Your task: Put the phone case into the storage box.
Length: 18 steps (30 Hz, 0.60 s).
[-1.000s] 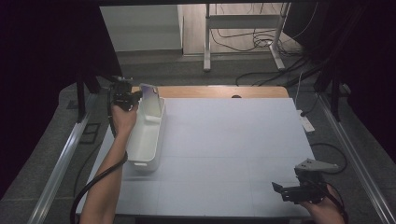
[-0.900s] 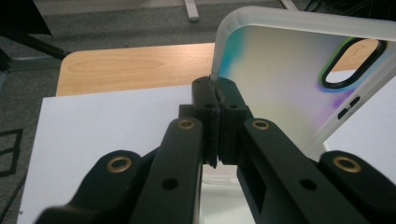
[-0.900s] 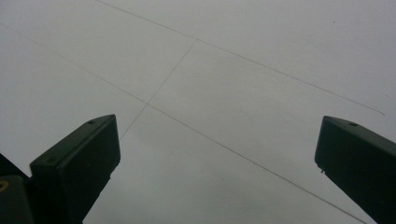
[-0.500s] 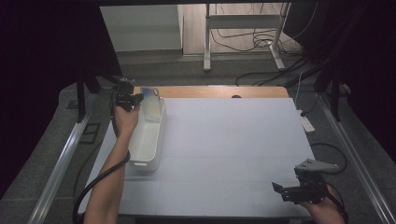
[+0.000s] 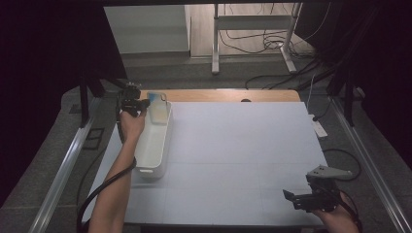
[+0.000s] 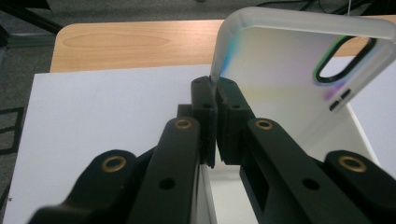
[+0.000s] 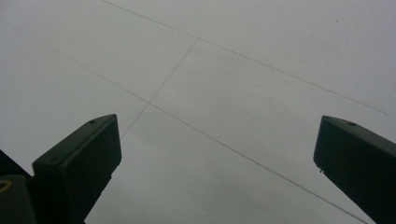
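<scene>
Figure. High view: the left gripper, carried at the end of the person's outstretched left forearm, is reaching to the far left corner of the white table surface. Its jaws are clenching the edge of a translucent, iridescent phone case with a rounded camera cut-out, which is standing nearly upright at the far end of a long white rectangular plastic bin. The bin is lying lengthwise along the left edge of the table, and the case is rising above its far rim. A strip of light wooden tabletop is showing beyond the white surface.

Left gripper view: the two black jaws are standing almost together, pinching the lower left edge of the phone case between their pads. The case is tilting slightly, its frosted rim curving over at the top and its dark-edged camera opening lying toward the upper right. The white wall of the bin is showing below and behind the case.

High view, lower right: the right gripper, with its grey three-cornered plate on top, is hovering over the near right corner of the table, well apart from the bin and the case.

Right gripper view: the jaws are standing wide apart, released, with nothing between them; the white table surface with its thin seam lines is lying beyond.
</scene>
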Each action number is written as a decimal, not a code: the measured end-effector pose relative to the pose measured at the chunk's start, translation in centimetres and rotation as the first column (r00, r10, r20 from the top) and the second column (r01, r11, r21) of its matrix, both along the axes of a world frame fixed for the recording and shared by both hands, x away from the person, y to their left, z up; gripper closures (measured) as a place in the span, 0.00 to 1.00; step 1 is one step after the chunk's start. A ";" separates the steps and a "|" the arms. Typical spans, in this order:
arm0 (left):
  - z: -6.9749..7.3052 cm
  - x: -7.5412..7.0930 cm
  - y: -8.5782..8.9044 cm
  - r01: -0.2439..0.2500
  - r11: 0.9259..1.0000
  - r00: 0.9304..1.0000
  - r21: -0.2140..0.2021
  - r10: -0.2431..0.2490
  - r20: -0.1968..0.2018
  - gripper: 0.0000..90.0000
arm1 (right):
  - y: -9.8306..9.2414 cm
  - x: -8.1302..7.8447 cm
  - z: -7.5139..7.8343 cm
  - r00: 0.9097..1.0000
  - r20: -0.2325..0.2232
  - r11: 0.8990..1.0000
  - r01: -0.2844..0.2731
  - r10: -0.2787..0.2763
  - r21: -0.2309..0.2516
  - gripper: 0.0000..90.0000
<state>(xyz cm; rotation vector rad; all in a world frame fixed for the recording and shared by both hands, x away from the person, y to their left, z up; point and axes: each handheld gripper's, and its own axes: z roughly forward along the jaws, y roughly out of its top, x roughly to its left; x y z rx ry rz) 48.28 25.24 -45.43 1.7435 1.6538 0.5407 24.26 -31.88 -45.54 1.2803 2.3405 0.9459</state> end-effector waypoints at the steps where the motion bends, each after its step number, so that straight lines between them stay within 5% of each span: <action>1: 0.0 0.0 0.0 0.000 1.000 1.000 0.000 0.000 0.002 0.95 | 0.0 0.0 0.0 1.000 0.000 1.000 0.000 0.000 0.000 0.01; 18: 0.4 -0.3 -0.1 0.041 0.999 0.999 0.017 -0.042 0.020 0.78 | 0.0 0.0 0.0 1.000 -0.002 1.000 0.000 0.000 0.000 0.01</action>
